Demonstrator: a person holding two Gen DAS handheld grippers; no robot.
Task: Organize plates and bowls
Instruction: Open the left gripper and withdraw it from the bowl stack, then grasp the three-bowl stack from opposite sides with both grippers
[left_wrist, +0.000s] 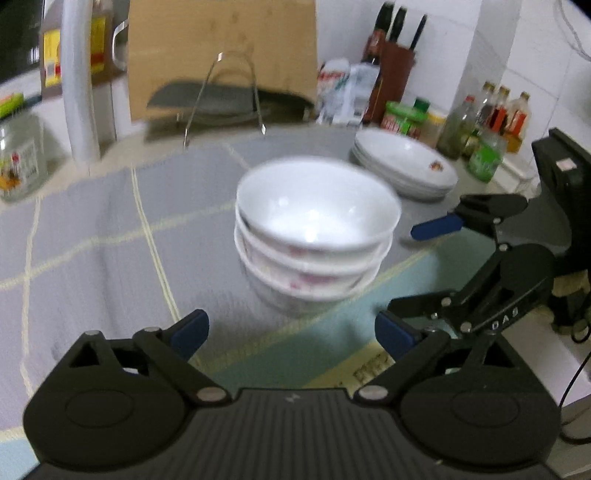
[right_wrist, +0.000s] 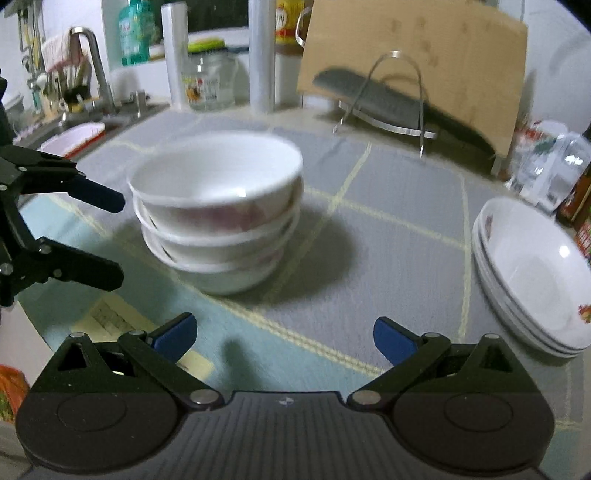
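A stack of three white bowls (left_wrist: 314, 236) with pink patterns stands on the grey checked mat; it also shows in the right wrist view (right_wrist: 218, 210). A stack of white plates (left_wrist: 406, 166) lies behind it to the right, also in the right wrist view (right_wrist: 535, 277). My left gripper (left_wrist: 291, 332) is open and empty, just short of the bowls. My right gripper (right_wrist: 284, 338) is open and empty, in front of the bowls and left of the plates. The right gripper (left_wrist: 406, 277) shows in the left wrist view, the left gripper (right_wrist: 118, 240) in the right wrist view.
A metal wire plate rack (left_wrist: 225, 96) stands at the back before a cardboard sheet (right_wrist: 413, 55). Bottles and a knife block (left_wrist: 391, 74) line the back right. A glass jar (right_wrist: 210, 81), white pipe (right_wrist: 262, 55) and sink tap (right_wrist: 92, 59) stand at the left.
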